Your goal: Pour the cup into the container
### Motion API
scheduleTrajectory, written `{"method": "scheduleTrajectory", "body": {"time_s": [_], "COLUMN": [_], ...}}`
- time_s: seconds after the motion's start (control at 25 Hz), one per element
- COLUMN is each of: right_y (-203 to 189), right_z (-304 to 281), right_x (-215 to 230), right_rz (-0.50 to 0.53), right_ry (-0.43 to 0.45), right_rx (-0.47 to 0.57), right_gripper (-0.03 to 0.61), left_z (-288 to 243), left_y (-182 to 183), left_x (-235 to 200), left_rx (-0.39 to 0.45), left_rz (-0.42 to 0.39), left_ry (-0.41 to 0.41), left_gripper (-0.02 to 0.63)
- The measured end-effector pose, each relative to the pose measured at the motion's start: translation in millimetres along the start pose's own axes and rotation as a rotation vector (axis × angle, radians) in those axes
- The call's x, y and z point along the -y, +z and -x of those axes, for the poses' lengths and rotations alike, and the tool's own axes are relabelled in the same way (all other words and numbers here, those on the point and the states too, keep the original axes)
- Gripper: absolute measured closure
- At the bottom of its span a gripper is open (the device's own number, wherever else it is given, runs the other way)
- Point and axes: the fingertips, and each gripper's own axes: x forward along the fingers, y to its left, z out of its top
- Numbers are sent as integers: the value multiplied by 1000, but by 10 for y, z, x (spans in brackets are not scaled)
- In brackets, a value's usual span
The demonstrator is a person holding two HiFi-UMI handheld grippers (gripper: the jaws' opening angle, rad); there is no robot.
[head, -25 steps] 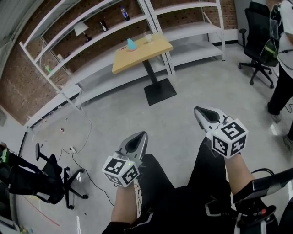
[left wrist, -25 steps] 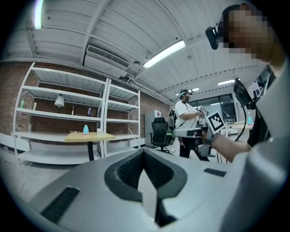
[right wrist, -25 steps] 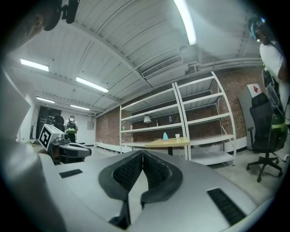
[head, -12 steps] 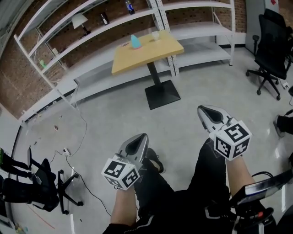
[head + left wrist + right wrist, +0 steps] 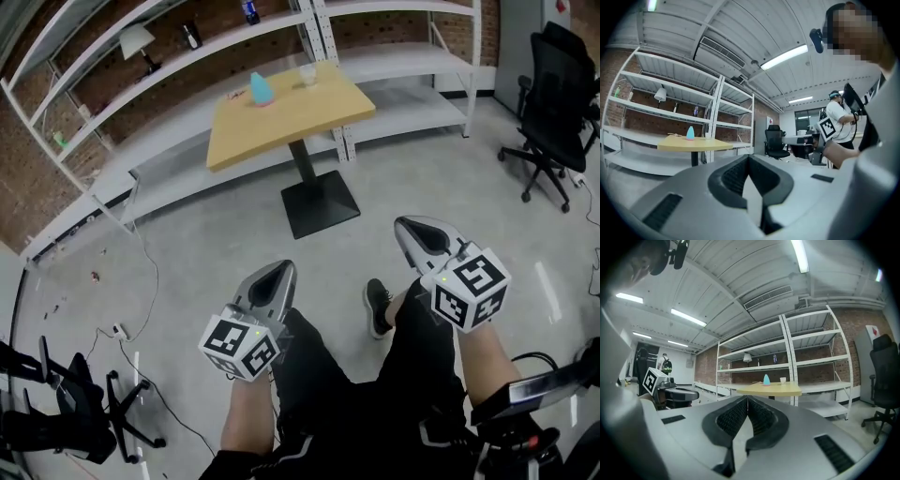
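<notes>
Both grippers are held level at the person's front, over grey concrete floor [image 5: 216, 234], well apart from the work surface. The left gripper [image 5: 278, 271] has its jaws pressed together with nothing between them. The right gripper [image 5: 411, 228] is likewise clamped closed and empty.

The cup [image 5: 307, 75], small and pale, stands upright near the far edge of the yellow pedestal table [image 5: 291, 117]. The teal container [image 5: 260, 90] stands upright beside it, to its left in the head view, the two not touching.

White metal shelving [image 5: 178, 70] against a brick wall runs behind the table, with a lamp [image 5: 136, 42] on it. A black office chair [image 5: 553, 103] stands at the right.
</notes>
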Motion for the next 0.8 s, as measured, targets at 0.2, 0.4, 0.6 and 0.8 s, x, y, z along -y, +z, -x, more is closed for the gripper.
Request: {"method": "scheduleTrajectory", "body": {"time_s": [0.2, 0.4, 0.6, 0.8], "right_y": [191, 350, 483, 545], "right_z": [-554, -1258, -1970, -2759], "right_x": [362, 742, 1105, 1419], "right_rz": [6, -4, -8, -12], "right_ry": [-6, -6, -9, -17], "right_rx": [37, 71, 82, 90], "right_gripper": [577, 577, 575, 575], "left_z": [-516, -971, -1378, -1838], "left_y": [185, 370, 483, 512], "left_x": [-451, -1067, -1743, -2491], "left_rx": [9, 14, 41, 43], "left_rz": [-12, -40, -21, -17], "left_ry": [-11, -4, 30, 45], "left_gripper": [620, 620, 620, 620]}}
